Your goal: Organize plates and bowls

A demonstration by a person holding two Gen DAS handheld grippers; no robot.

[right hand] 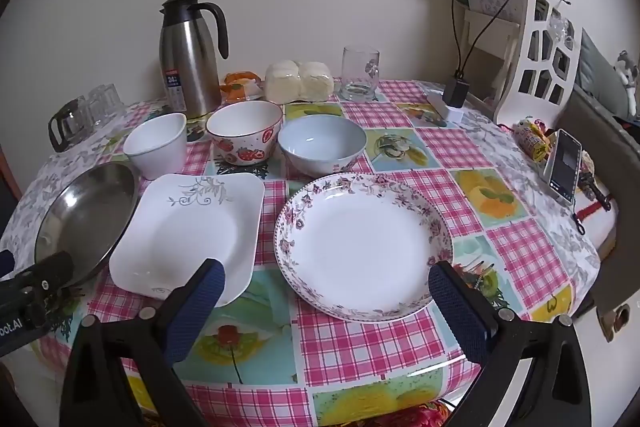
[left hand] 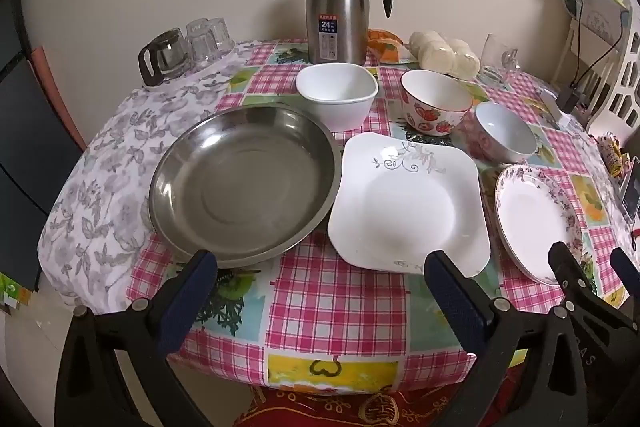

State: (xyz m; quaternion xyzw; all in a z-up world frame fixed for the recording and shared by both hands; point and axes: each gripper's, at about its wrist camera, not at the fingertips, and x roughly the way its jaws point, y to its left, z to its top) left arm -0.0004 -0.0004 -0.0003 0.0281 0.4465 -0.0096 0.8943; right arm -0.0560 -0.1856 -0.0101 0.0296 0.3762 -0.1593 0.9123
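Note:
On the round table a steel plate (left hand: 244,183) lies at the left, a square white plate (left hand: 408,203) in the middle and a round floral plate (left hand: 532,219) at the right. Behind them stand a square white bowl (left hand: 338,95), a strawberry bowl (left hand: 436,103) and a pale blue bowl (left hand: 506,131). My left gripper (left hand: 320,283) is open and empty at the near table edge, facing the steel and square plates. My right gripper (right hand: 326,291) is open and empty, just before the floral plate (right hand: 364,243). The square plate (right hand: 188,223) lies to its left.
A steel thermos jug (left hand: 338,3), upturned glasses (left hand: 200,39) and a glass pot (left hand: 164,57) stand at the back. Steamed buns (right hand: 298,81) and a glass (right hand: 360,73) stand behind the bowls. A phone (right hand: 564,167) and a white chair back (right hand: 540,47) are at the right.

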